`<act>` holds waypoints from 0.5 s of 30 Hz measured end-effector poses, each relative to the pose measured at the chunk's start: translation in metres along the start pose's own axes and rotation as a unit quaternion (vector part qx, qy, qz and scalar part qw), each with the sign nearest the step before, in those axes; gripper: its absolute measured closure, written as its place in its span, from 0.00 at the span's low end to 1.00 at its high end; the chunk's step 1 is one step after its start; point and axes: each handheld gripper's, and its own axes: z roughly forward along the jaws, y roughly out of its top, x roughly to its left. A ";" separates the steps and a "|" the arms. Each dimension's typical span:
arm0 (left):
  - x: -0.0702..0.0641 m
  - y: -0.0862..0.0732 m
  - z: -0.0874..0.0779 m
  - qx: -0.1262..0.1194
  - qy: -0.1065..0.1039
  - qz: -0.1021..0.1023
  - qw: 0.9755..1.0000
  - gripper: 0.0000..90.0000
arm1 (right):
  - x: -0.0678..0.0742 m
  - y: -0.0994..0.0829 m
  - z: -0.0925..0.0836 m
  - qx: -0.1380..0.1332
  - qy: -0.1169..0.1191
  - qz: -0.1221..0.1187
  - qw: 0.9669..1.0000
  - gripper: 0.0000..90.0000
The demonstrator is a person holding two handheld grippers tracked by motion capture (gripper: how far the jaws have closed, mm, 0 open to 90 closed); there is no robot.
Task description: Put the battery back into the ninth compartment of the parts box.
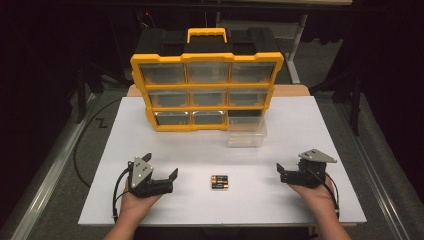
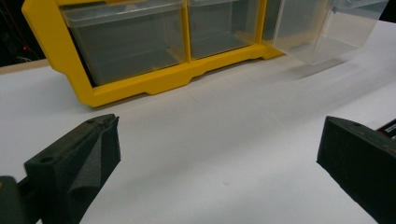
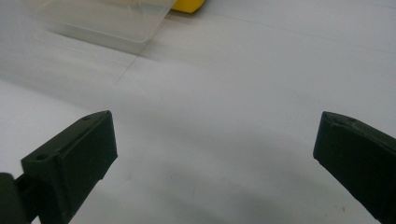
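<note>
Looking down from the high view, we find ourselves at the outset: both tools rest low on the white table [image 1: 300, 125], neither carrying anything. Our left gripper [image 1: 161, 176] has its jaws spread wide, and our right gripper [image 1: 281, 172] is likewise parted, with bare tabletop between the jaws in each gripper view. The pack of batteries [image 1: 219, 182] lies flat on the table between the two grippers, apart from both and somewhat nearer the left one. Further back stands the yellow organiser [image 1: 206, 90] with its grid of clear drawers, and one clear drawer [image 1: 246, 131] at the lower right is pulled out onto the table in front of its slot; it looks empty, as far as we can tell.

We judge that the work in hand is stowing the batteries in that open drawer, and that the pick-up has not yet begun. The next move calls for one gripper to swing inward, line its jaws across the short sides of the pack, come down low enough to catch so flat a thing, and close squarely.
</note>
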 end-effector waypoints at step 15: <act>-0.004 -0.001 0.002 -0.001 -0.009 -0.008 1.000 0.00 | 0.001 0.003 0.006 0.064 0.026 -0.015 0.998 0.01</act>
